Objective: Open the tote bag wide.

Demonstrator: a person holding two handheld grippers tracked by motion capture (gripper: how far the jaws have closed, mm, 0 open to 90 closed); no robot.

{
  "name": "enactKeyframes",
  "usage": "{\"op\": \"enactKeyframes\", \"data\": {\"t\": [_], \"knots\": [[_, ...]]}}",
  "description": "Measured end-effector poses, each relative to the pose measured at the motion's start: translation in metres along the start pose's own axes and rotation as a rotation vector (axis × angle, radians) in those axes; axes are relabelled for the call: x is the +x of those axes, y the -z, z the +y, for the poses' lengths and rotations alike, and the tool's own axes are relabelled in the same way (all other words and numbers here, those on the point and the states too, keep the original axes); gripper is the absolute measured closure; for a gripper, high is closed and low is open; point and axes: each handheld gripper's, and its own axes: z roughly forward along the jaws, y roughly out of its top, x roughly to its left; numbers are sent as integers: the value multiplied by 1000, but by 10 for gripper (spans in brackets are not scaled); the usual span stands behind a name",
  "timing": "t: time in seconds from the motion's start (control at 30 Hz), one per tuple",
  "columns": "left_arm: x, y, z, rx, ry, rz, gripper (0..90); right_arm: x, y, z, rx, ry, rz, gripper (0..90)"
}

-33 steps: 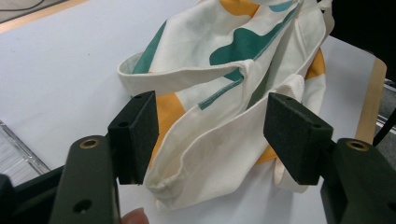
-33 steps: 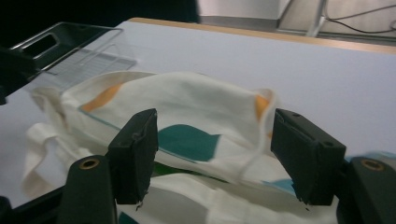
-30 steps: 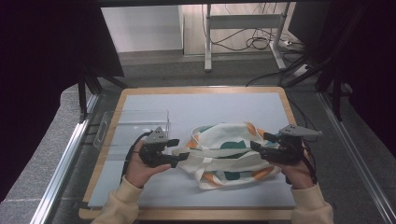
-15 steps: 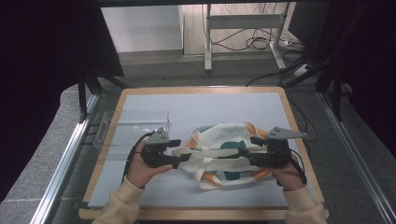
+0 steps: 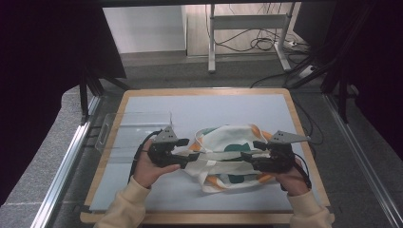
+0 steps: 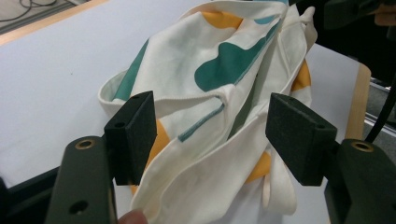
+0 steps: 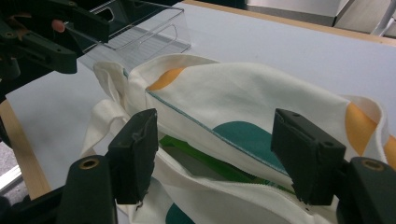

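The cloth bag (image 5: 228,159) lies with its long axis along the table's (image 5: 142,102) near edge, mouth toward the right. The left gripper (image 5: 186,160) and right gripper (image 5: 246,156) meet its two ends, jaws wide with cloth loose between them.

Your left gripper (image 6: 212,135) holds its jaws wide around the cream tote bag (image 6: 224,70), folds lying between, on the white tabletop (image 6: 56,70).

Lab recording rig, framed table (image 5: 204,102), dark curtains (image 5: 43,71), floor cables (image 5: 256,45)
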Motion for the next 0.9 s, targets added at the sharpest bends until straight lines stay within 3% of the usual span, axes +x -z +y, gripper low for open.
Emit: {"op": "enactKeyframes", "data": {"t": [0.23, 0.9], "knots": [[1, -9, 15, -6, -7, -38, 347, 3, -1, 0, 3, 9, 10, 321], [1, -68, 39, 127, -73, -139, 394, 4, -2, -2, 8, 12, 16, 321]]}}
